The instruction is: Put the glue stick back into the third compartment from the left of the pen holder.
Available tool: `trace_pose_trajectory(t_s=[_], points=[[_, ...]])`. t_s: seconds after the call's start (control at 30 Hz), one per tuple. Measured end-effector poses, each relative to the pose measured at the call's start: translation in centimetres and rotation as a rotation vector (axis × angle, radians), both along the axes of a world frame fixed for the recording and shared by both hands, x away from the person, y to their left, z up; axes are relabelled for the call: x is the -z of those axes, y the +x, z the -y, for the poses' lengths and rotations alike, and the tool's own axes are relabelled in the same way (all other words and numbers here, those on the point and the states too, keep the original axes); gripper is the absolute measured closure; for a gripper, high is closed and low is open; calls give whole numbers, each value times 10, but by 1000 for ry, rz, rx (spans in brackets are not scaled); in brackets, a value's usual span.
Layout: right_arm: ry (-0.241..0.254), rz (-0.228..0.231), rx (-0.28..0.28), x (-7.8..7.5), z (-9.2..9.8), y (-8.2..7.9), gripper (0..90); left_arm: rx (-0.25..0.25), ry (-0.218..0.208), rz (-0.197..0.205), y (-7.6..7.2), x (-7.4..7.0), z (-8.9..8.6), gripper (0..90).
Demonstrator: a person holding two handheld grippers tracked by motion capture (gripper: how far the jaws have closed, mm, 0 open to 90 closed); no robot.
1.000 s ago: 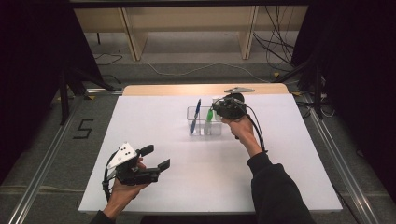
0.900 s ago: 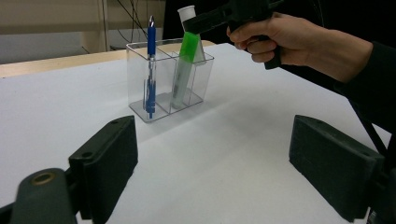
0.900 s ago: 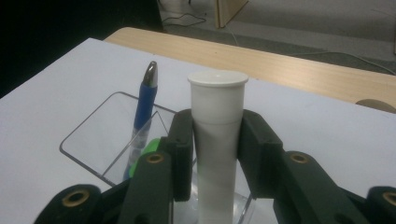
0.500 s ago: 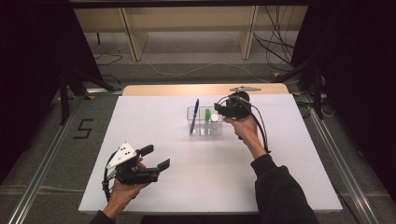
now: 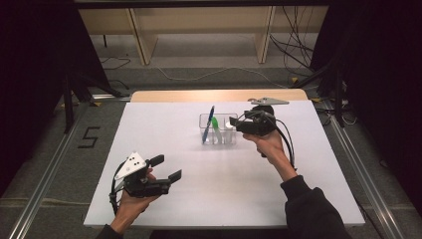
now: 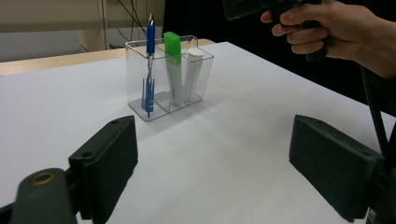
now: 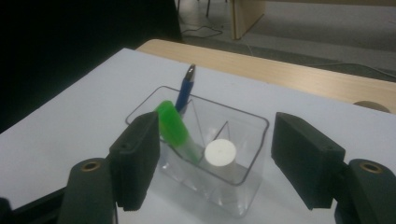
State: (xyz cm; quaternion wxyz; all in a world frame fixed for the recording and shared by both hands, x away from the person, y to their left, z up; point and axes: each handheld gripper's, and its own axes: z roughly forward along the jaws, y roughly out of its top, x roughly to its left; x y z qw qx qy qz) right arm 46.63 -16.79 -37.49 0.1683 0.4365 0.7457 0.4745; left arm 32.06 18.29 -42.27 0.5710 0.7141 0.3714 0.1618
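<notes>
Over the white desk (image 5: 199, 199) my right claw (image 7: 215, 163) hangs just above the clear holder (image 5: 218, 130), and its jaws have just been opening: they stand wide apart with nothing between the pads, the white cylinder (image 7: 220, 152) sitting free in the compartment below them. I judge the step in hand to be the letting-go after dropping that piece in, so the next move calls for lifting clear of the rim without brushing the green marker (image 7: 173, 126), which leans toward me. My left claw (image 6: 215, 172) waits near the front edge of the desk, well apart from the holder, jaws gaping and holding nothing.

The holder stands upright toward the far middle of the desk, a see-through box split into three compartments. From the left gripper view they read: a blue pen (image 6: 149, 65) upright at one end, its tip rising well above the rim; the green-capped marker tilted in the middle; the white cylinder at the other end, its flat top about level with the rim
</notes>
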Motion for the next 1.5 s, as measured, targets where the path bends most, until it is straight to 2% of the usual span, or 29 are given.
trace_pose_trajectory(t_s=[0.3, 0.47, 0.7, 1.5], points=[[6, 21, -57, 3, -4, -19, 294, 5, 2, -3, 0, 0, 1, 150], [19, 18, -79, 6, -4, -26, 279, 7, 2, -6, 0, 0, 1, 150], [22, 40, -104, 7, -4, -36, 266, 9, 2, -8, 0, 0, 1, 150], [36, 56, -127, 19, 10, -66, 247, 23, 10, -16, 1, 0, 1, 150]])
